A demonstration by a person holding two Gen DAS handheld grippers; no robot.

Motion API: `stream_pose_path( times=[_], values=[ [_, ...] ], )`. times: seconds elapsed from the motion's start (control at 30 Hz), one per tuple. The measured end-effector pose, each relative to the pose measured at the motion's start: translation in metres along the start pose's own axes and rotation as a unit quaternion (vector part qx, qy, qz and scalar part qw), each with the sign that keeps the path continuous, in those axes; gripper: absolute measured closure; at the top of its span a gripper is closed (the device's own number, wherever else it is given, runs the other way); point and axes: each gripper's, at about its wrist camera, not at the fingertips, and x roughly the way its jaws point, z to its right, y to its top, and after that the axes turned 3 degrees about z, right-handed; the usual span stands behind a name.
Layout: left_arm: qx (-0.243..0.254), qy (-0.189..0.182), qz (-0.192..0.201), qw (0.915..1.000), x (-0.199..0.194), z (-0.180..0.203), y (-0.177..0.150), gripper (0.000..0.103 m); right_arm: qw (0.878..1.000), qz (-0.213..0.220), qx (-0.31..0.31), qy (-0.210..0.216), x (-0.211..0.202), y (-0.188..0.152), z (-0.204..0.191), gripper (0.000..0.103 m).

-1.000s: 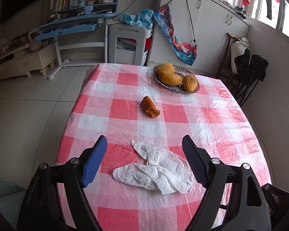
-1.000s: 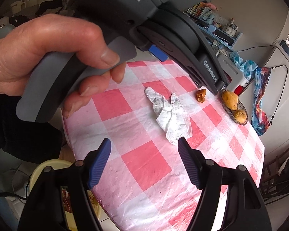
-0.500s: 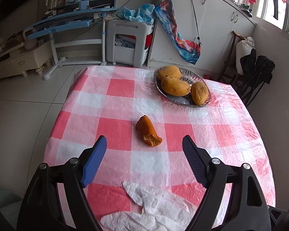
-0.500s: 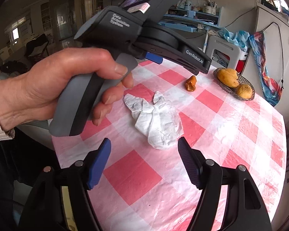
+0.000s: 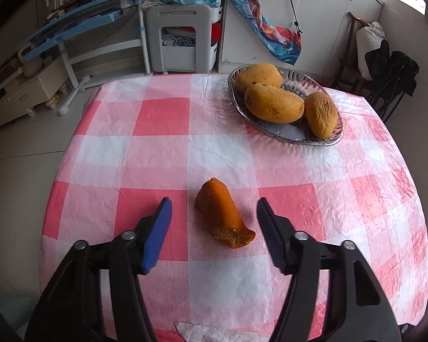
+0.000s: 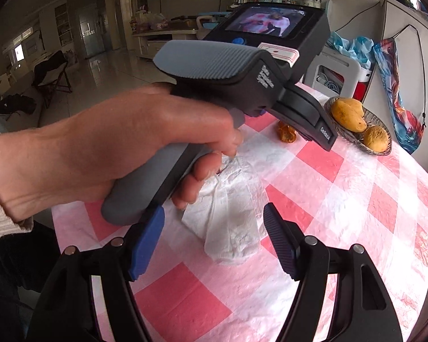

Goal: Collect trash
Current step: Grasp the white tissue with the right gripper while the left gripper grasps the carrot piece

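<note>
On the bench [image 5: 162,154], under its red-and-white checked cloth, a glass bowl [image 5: 325,139] sits toward the far right edge and holds three yellow-orange mangoes: one [image 5: 258,75] at the back, a long one [image 5: 274,103] across the middle touching it, and a rougher, duller one [image 5: 321,114] at the bowl's right end. In the right wrist view the same bowl [image 6: 381,118] shows only two of the fruits clearly.

Nearer than the bowl, well apart from it, lies an orange scrap of peel [image 5: 224,213], domed at its far end and ragged at its near end. The left tool [image 5: 214,219] is spread wide with the peel lying between its fingers; neither finger touches the peel. From the right wrist view the peel [image 6: 285,134] peeks out beneath the left tool's black body, with the bowl beyond it.

A crumpled white paper napkin [image 6: 231,219] lies farther from the bowl than the peel does, flat on the cloth. Only its edge [image 5: 211,335] shows at the bottom of the left wrist view. The right tool [image 6: 214,230] is also spread wide, holding nothing, and the napkin's near end lies between its fingers. The person's left hand [image 6: 122,148] grips the grey handle of the left tool above the napkin's far end.
</note>
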Motion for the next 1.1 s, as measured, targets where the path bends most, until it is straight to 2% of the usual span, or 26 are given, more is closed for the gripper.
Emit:
stream_pose_path(
  times=[0.07,0.1,0.2,0.27,0.33,0.37,0.43,0.63,0.77,1.1],
  values=[
    [0.025,-0.004,-0.006,0.9997,0.0,0.002,0.001,0.074,1.0,-0.006,0.003,0.0,0.004,0.001,0.001,0.034],
    [0.032,-0.01,-0.009,0.9994,-0.002,0.002,0.002,0.081,1.0,-0.01,0.005,-0.001,0.005,0.0,0.001,0.034],
    [0.038,-0.028,-0.013,0.9988,-0.006,-0.001,0.0,0.083,0.999,-0.034,0.014,-0.002,0.015,-0.003,0.003,0.038],
    [0.044,-0.032,-0.012,0.9984,-0.01,-0.001,-0.005,0.084,0.999,-0.035,0.018,-0.001,0.013,-0.004,0.003,0.052],
    [0.044,-0.037,-0.013,0.9983,-0.014,-0.001,-0.008,0.085,0.999,-0.037,0.017,-0.002,0.01,-0.005,0.001,0.06],
    [0.042,-0.04,-0.012,0.9983,-0.017,-0.003,-0.01,0.085,0.999,-0.04,0.015,0.0,0.009,-0.005,-0.001,0.072],
    [0.029,-0.051,-0.009,0.9982,-0.024,-0.007,-0.014,0.085,0.999,-0.045,0.0,-0.006,0.006,-0.005,-0.007,0.085],
    [0.001,-0.079,0.01,0.9968,-0.058,-0.015,-0.03,0.085,0.999,-0.031,-0.019,0.001,-0.022,-0.015,-0.023,0.088],
    [-0.025,-0.095,0.023,0.9949,-0.084,-0.019,-0.044,0.086,1.0,-0.018,-0.01,0.005,-0.045,-0.022,-0.026,0.088],
    [-0.048,-0.075,0.074,0.9933,-0.162,-0.017,-0.094,0.085,0.999,0.01,-0.036,-0.001,-0.088,-0.028,-0.043,0.088]
  ],
)
